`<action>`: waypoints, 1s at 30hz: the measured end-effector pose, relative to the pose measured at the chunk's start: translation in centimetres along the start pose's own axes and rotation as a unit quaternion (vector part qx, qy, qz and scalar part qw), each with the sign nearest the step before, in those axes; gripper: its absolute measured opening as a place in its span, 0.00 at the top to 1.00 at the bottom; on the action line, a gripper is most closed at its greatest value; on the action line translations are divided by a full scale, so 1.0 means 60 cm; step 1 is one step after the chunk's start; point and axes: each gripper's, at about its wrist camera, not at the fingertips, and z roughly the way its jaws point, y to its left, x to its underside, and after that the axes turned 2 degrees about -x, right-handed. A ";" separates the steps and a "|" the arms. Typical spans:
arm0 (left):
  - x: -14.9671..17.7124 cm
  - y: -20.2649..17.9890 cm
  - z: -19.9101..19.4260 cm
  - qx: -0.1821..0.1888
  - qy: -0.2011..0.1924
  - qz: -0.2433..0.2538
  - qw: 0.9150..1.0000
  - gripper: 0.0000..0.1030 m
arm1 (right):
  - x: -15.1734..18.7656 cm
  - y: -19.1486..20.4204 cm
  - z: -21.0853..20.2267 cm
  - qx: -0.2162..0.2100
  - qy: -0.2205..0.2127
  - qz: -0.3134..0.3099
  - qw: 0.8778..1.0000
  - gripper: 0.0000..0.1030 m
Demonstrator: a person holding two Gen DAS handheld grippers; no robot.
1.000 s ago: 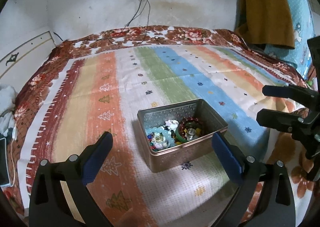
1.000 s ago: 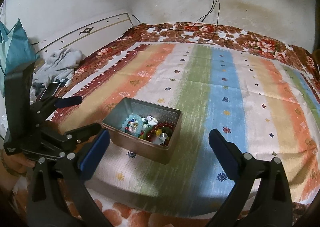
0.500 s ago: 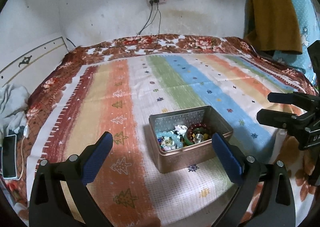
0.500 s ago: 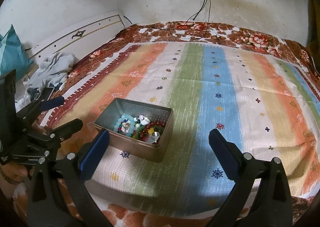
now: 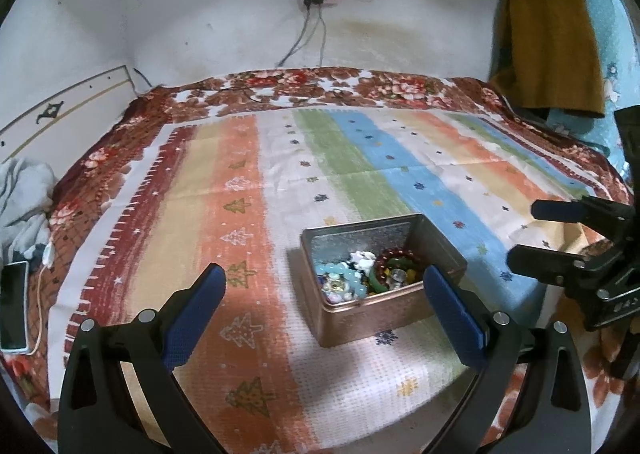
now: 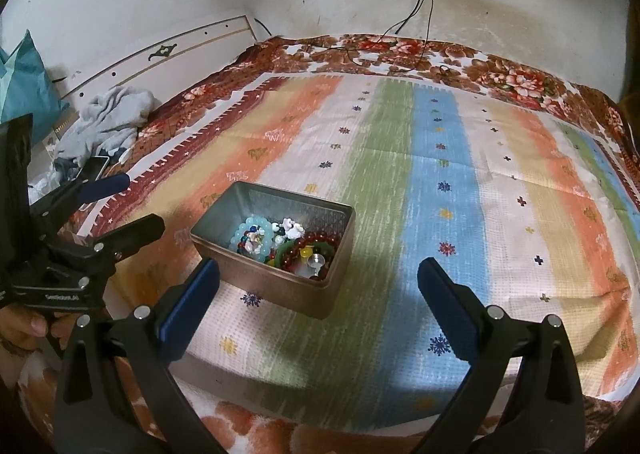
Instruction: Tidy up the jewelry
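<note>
Right wrist view: both tongs, left [image 6: 132, 202] and right [image 6: 318, 286], gape empty; the tin [image 6: 276, 250] hides its jumbled beads' [image 6: 288, 240] lower layers.

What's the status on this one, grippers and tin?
Left gripper and right gripper open, empty. Tin lidless on striped cloth, beaded jewelry inside. Nothing blocking it.

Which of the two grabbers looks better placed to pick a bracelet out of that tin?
Probably the left gripper: the open tin lies between its open fingers, while it sits left of the right gripper.
</note>
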 end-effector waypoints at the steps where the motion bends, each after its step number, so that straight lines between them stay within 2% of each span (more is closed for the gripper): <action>1: 0.000 -0.003 0.000 -0.002 -0.002 0.003 1.000 0.06 | 0.000 0.000 0.001 0.000 0.001 0.000 1.000 0.05; 6: 0.002 -0.012 -0.001 0.004 -0.004 0.017 1.000 0.06 | 0.001 0.000 0.002 0.003 0.002 0.000 1.000 0.05; 10: 0.001 -0.011 -0.008 -0.008 -0.019 0.019 1.000 0.06 | 0.003 0.002 0.007 0.008 0.005 -0.003 1.000 0.05; 17: -0.002 0.005 0.001 -0.005 -0.004 -0.004 1.000 0.06 | 0.005 0.003 0.008 0.010 0.006 -0.004 1.000 0.05; 30: 0.000 0.002 0.010 -0.004 0.011 -0.003 1.000 0.06 | 0.005 0.003 0.008 0.010 0.007 -0.002 1.000 0.05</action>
